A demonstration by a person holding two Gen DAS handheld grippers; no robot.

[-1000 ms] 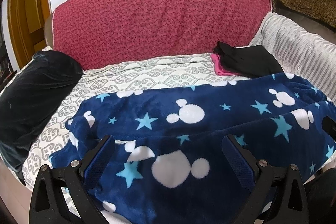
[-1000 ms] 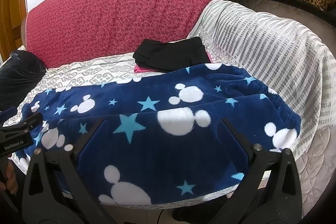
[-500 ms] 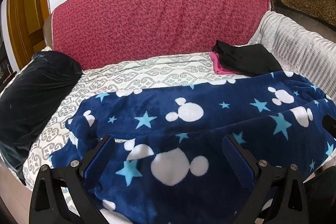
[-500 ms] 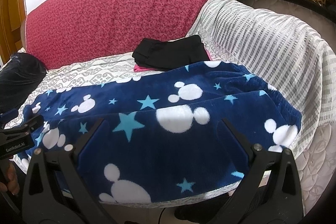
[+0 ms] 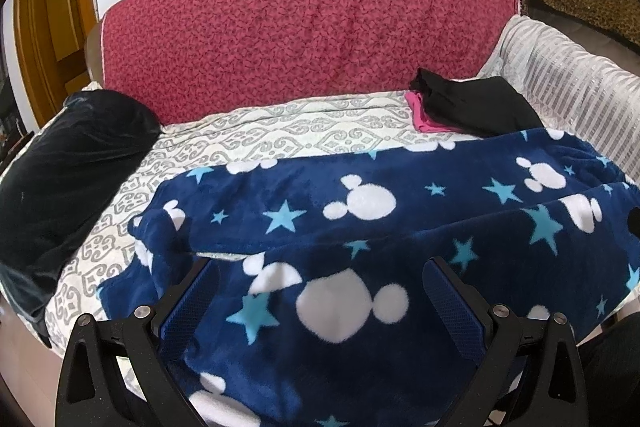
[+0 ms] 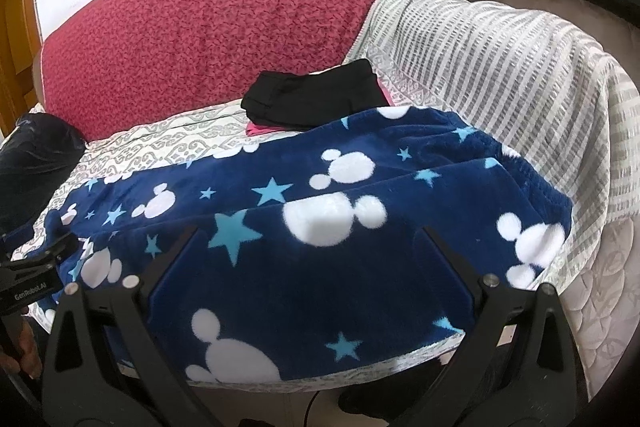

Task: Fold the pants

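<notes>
Navy fleece pants (image 5: 372, 227) with white mouse heads and light blue stars lie spread across the sofa seat, one leg over the other; they also fill the middle of the right wrist view (image 6: 304, 223). My left gripper (image 5: 320, 291) is open and empty, hovering over the pants' front left part. My right gripper (image 6: 308, 259) is open and empty above the pants' front right part near the seat edge. The left gripper's body (image 6: 32, 279) shows at the left edge of the right wrist view.
A folded black garment (image 5: 476, 103) on a pink one (image 5: 420, 115) lies at the back right of the seat. A dark cushion (image 5: 60, 163) sits at the left. The red backrest (image 5: 304, 23) stands behind, and a striped grey cover (image 6: 500, 67) drapes the right arm.
Both grippers have drifted slightly over the pants, which look a little lower and farther in both views. Both stay open and empty.
</notes>
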